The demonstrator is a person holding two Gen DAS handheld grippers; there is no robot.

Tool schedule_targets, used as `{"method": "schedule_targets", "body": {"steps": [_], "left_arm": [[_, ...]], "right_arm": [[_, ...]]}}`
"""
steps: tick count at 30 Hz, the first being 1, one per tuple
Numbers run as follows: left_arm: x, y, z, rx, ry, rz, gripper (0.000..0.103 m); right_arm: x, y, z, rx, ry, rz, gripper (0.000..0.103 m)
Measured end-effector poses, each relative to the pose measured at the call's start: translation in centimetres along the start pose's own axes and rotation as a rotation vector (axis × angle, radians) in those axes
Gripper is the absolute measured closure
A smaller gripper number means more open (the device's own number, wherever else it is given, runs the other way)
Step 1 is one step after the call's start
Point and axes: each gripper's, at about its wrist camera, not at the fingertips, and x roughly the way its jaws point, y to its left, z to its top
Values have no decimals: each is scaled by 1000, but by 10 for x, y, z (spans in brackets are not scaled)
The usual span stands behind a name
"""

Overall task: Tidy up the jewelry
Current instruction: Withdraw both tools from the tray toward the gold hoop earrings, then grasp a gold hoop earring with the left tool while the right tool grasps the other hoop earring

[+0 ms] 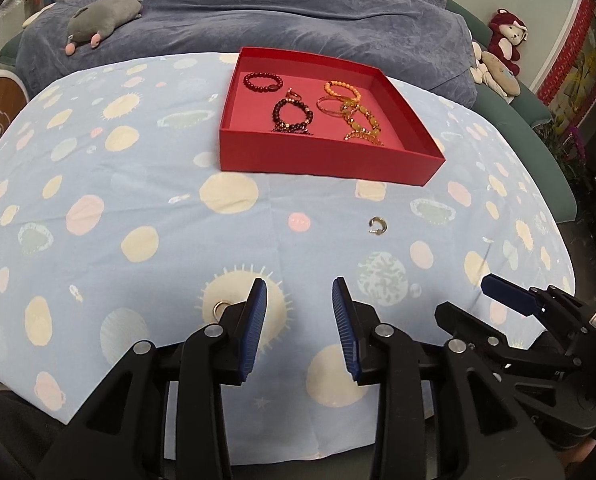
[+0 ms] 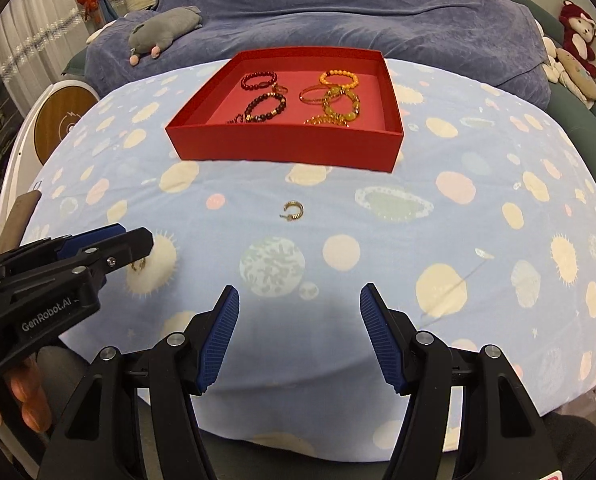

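On the blue patterned cloth (image 1: 138, 184), two small pieces are seen lying loose while the rest of the jewelry is already gathered in the red box (image 1: 330, 160). Furthest left, a small gold ring (image 1: 219, 307) lies on a pale sun-shaped patch, just beside the left finger (image 1: 254, 320) of the left gripper (image 1: 300, 320) and outside its gap; in the right wrist view the same piece (image 2: 138, 266) is partly hidden under that gripper's tip. The jaws of the left gripper are parted only moderately and nothing is held between them. Further right, an open gold hoop earring (image 1: 377, 226) rests alone on the cloth, between the grippers and the box and well apart from both. The right gripper (image 2: 300, 332) stands wider open, and it too is empty (bare cloth shows between its pads).

Inside the box, the dark red and brown bracelets (image 2: 264, 94) are grouped at the left and the orange and amber bracelets (image 2: 338, 98) at the right, so a sorting by colour appears to have been made. The task is judged to be mostly done: two loose pieces are left to be picked up and placed in the box, and neither is yet gripped.
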Motion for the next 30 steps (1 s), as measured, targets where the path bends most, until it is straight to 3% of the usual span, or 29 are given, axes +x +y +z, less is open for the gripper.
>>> {"method": "schedule_targets", "body": {"steps": [7,15,30], "left_arm": [[1,22,-19,-38,12,23,69],[9,33,-27,-51,18,39,68],[23,37,-23,-55,25,49,68]], "right_arm": [[12,-17,-19,58,38,-4,42],[23,-23,-18,76,54,-2,42],[58,1,29,19,38,22,42]]}}
